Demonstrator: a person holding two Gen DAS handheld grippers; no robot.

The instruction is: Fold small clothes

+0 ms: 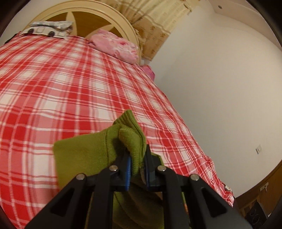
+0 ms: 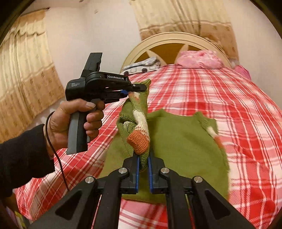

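Observation:
A small green knitted sweater point(image 2: 179, 151) with orange and white patches lies on the red plaid bed point(image 2: 229, 91). My left gripper point(image 1: 138, 158) is shut on a green ribbed edge of the sweater point(image 1: 130, 137) and holds it lifted. In the right wrist view the left gripper point(image 2: 139, 89) shows at the left, held by a hand, pinching the sleeve's far end in the air. My right gripper point(image 2: 143, 159) is shut on the near end of that striped sleeve point(image 2: 139, 126), above the sweater's body.
A pink pillow point(image 1: 116, 45) and a grey patterned cushion point(image 1: 47, 29) lie by the cream headboard point(image 1: 112, 15). The bed's right edge point(image 1: 193, 141) drops beside a white wall. Curtains point(image 2: 26, 74) hang at the left. A cable point(image 2: 58, 155) trails from the hand.

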